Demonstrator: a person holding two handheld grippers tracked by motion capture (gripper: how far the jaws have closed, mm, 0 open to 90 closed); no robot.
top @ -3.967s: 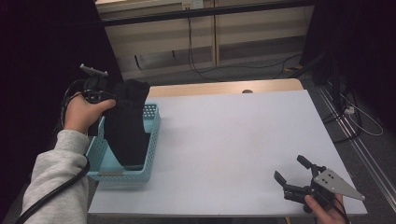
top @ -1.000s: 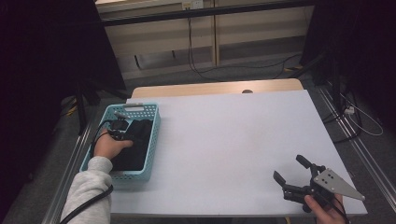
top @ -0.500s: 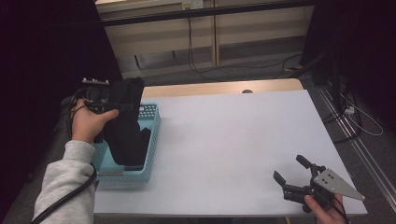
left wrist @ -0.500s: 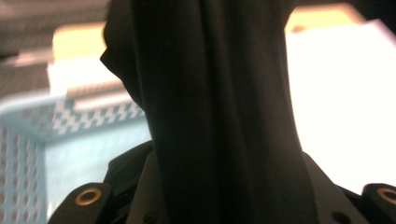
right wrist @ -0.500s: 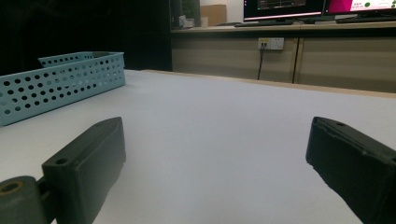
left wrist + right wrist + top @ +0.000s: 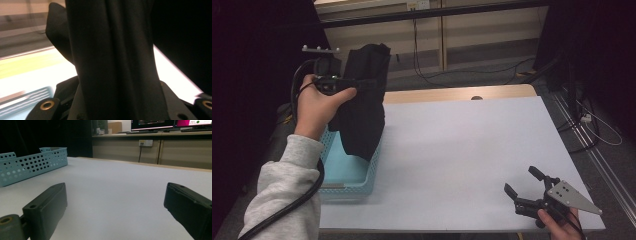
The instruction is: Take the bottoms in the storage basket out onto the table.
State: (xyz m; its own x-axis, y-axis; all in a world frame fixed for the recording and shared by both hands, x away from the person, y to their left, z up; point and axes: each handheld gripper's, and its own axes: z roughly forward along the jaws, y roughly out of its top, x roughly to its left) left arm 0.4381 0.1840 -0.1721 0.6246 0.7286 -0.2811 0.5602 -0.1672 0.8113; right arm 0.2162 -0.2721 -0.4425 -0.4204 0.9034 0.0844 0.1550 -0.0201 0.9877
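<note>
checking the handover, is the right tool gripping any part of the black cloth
No, the right tool sits open and empty at the table's near right corner, far from the black cloth.

Black cloth (image 6: 362, 107) higher (above basket (image 6: 349, 172))

White rectangular worktop (image 6: 472, 145) with pale wood far edge (image 6: 452, 94). Beyond it, grey floor (image 6: 492, 65) crossed by loose black cables (image 6: 512, 67). Beige low cabinet wall (image 6: 150, 152) carries a white wall socket (image 6: 145, 143); lit monitors (image 6: 152, 123) on its top. Black curtains (image 6: 602, 55) on both sides. Room dim.
</note>
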